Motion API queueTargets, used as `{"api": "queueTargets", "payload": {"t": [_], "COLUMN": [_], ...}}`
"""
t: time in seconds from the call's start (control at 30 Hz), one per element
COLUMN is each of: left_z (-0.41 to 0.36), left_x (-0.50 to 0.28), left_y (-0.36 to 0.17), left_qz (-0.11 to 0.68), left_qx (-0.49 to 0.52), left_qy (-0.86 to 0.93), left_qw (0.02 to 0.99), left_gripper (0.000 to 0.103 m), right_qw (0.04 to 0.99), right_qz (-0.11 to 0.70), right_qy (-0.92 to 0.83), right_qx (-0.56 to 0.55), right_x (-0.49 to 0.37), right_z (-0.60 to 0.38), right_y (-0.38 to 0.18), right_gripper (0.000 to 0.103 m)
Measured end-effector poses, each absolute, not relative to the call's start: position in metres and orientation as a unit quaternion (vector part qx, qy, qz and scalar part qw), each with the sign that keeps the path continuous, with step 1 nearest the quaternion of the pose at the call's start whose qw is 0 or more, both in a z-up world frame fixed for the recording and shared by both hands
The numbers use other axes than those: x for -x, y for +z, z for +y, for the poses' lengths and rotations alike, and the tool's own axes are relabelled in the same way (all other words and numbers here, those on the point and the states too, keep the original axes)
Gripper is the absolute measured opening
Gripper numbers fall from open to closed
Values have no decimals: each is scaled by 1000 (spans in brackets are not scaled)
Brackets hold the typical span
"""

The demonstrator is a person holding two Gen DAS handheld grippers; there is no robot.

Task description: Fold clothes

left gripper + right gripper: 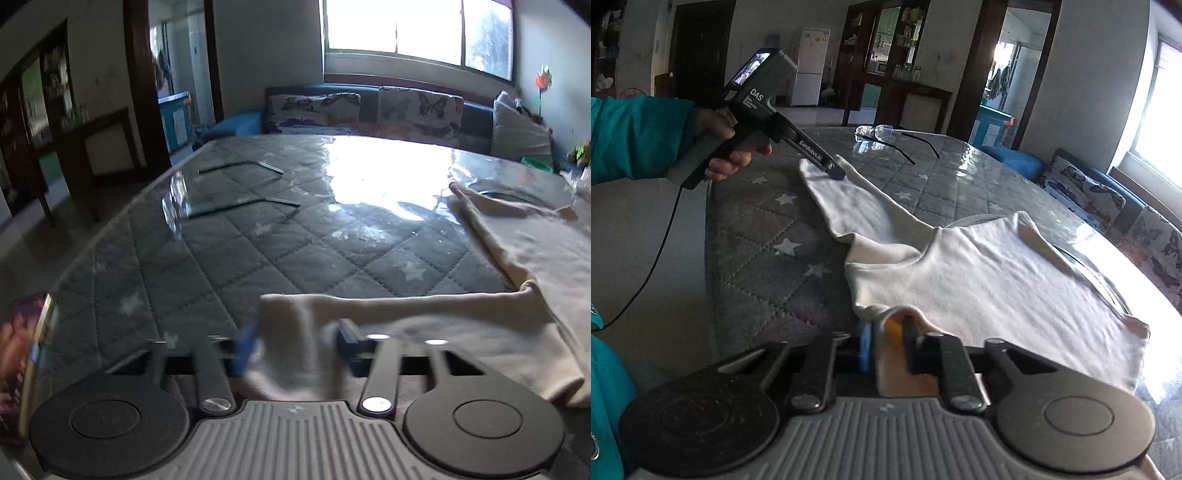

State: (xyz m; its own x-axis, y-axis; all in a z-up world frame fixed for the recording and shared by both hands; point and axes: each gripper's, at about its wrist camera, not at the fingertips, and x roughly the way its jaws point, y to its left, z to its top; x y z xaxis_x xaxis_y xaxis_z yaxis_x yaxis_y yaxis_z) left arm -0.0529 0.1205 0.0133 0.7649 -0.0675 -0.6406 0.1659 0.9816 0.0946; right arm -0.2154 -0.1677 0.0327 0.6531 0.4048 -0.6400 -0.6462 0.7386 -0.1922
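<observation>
A cream long-sleeved cotton shirt [979, 273] lies spread on the grey star-quilted table cover [768, 258]. The left gripper [295, 341] pinches its sleeve cuff; the right gripper [886, 341] clamps the hem corner. Both fingertip pairs are blurred and partly swallowed by cloth, and thin-framed spectacles [882, 134] sit beyond.

Quilted star-print table [768, 266] under glossy cover; white shirt [979, 266], glasses [882, 134] on it

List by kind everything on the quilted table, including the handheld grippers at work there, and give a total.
White long-sleeved top: 1
Pair of glasses: 1
Handheld grippers: 2, left gripper and right gripper
Total: 4
</observation>
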Motion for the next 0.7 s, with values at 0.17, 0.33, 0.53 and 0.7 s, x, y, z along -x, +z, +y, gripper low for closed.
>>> {"api": "queueTargets", "payload": {"t": [0.17,0.33,0.53,0.7], "left_z": [110,106,112,118], "left_x": [41,30,23,34], "left_y": [16,9,14,31], "left_qz": [330,322,333,335], "left_qx": [-128,-157,-124,-74], "left_qy": [-62,-51,-51,-62], "left_qw": [933,932,933,937], "left_gripper": [13,13,36,62], "right_qw": [877,865,866,873], "right_qz": [297,314,317,315], "right_qy": [310,330,329,332], "right_qx": [216,210,201,170], "right_x": [220,227,228,237], "right_z": [-164,-166,-171,-185], "right_y": [31,25,26,41], "right_gripper": [5,4,8,22]}}
